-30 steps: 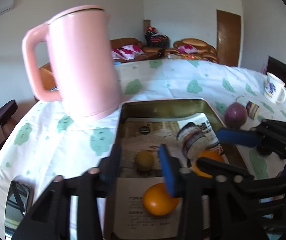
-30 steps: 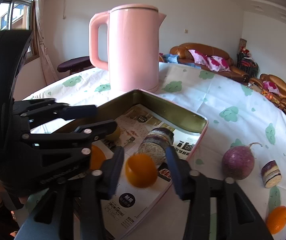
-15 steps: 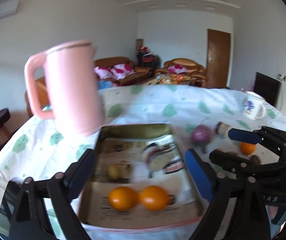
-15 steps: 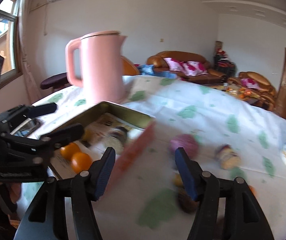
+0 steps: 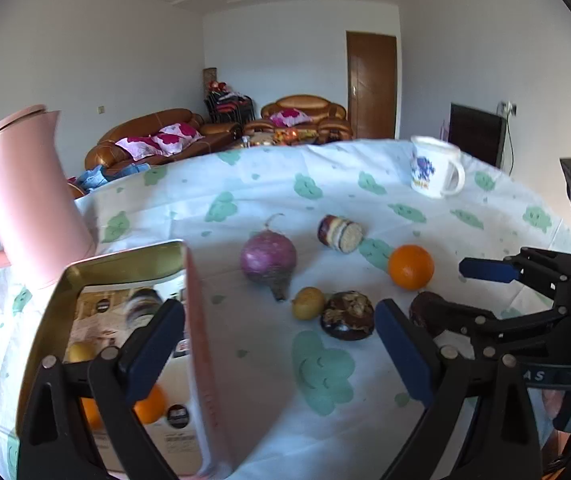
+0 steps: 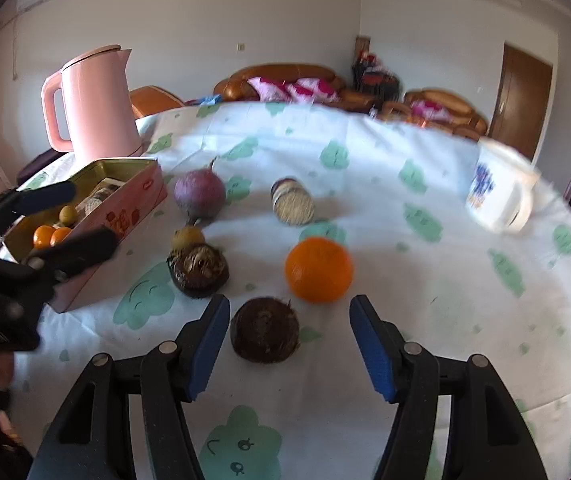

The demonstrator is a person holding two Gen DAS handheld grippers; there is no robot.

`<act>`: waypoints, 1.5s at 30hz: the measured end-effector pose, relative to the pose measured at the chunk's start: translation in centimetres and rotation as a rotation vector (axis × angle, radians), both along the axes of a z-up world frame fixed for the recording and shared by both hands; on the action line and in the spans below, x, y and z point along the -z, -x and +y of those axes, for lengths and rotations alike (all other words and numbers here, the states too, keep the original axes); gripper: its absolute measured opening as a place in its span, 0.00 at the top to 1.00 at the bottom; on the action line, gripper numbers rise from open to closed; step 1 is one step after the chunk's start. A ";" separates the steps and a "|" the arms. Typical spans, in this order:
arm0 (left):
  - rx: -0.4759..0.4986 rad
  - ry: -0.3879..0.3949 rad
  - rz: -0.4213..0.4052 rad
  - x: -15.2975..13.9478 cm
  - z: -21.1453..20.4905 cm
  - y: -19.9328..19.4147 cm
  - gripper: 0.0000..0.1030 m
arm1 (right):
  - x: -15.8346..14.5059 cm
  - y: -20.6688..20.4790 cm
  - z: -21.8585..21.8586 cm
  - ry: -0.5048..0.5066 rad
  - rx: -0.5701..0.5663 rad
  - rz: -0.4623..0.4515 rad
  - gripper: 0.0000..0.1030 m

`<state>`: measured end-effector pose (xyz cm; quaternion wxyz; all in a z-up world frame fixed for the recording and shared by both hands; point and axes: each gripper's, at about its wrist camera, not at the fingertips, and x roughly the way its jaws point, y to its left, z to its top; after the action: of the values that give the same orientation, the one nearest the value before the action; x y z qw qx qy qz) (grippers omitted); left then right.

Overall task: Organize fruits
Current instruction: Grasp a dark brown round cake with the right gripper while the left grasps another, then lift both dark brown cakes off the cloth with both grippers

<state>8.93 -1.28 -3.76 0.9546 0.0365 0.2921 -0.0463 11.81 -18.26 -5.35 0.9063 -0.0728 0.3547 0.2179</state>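
Observation:
A pink tin (image 5: 201,360) holds two oranges (image 5: 149,406), a small yellow fruit and a striped roll. Loose on the cloth lie a purple root (image 5: 268,258), a striped roll (image 5: 339,232), an orange (image 5: 410,267), a small yellow fruit (image 5: 308,308) and a dark brown lump (image 5: 347,314). My left gripper (image 5: 277,348) stands wide open and empty, straddling the tin's right wall. My right gripper (image 6: 291,344) is open; a brown round fruit (image 6: 264,330) sits between its fingers near the left pad, untouched. The orange (image 6: 318,270) lies just beyond it.
A pink kettle (image 5: 25,200) stands behind the tin (image 6: 125,216) at the left. A white printed mug (image 6: 497,188) stands at the far right of the table. My left gripper (image 6: 65,220) hangs over the tin in the right wrist view. Sofas and a door lie beyond.
Both grippers opened over the tin, and two oranges now lie in it. Both then swung right, away from the tin, to the loose items on the cloth.

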 end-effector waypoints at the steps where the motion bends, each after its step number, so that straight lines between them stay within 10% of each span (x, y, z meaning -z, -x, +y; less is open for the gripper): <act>1: 0.009 -0.005 0.003 0.1 -0.4 -0.2 0.05 | 0.1 0.0 -0.1 -0.011 -0.004 0.008 0.38; 9: 0.016 0.000 0.049 1.1 -0.9 -1.6 0.05 | 1.2 -0.7 0.3 -0.026 -0.038 0.100 0.39; 14: 0.016 0.008 0.058 1.2 -0.8 -1.8 0.05 | 2.0 -0.8 0.8 -0.012 -0.070 0.144 0.59; 22: 0.033 0.027 0.075 1.1 -0.8 -2.1 0.07 | 0.6 -0.3 0.0 -0.022 -0.026 0.065 0.60; 30: 0.059 0.043 0.172 2.5 -2.3 -4.0 0.44 | -0.7 -1.8 -1.5 -0.009 0.087 -0.005 0.60; 45: 0.113 0.066 0.283 3.9 -3.7 -5.3 0.56 | -0.1 -2.3 -1.3 -0.012 0.073 -0.007 0.60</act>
<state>14.25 -4.93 -7.62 0.9004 0.0144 0.4195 -0.1142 14.09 -19.55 -5.29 0.9153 -0.0550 0.3527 0.1864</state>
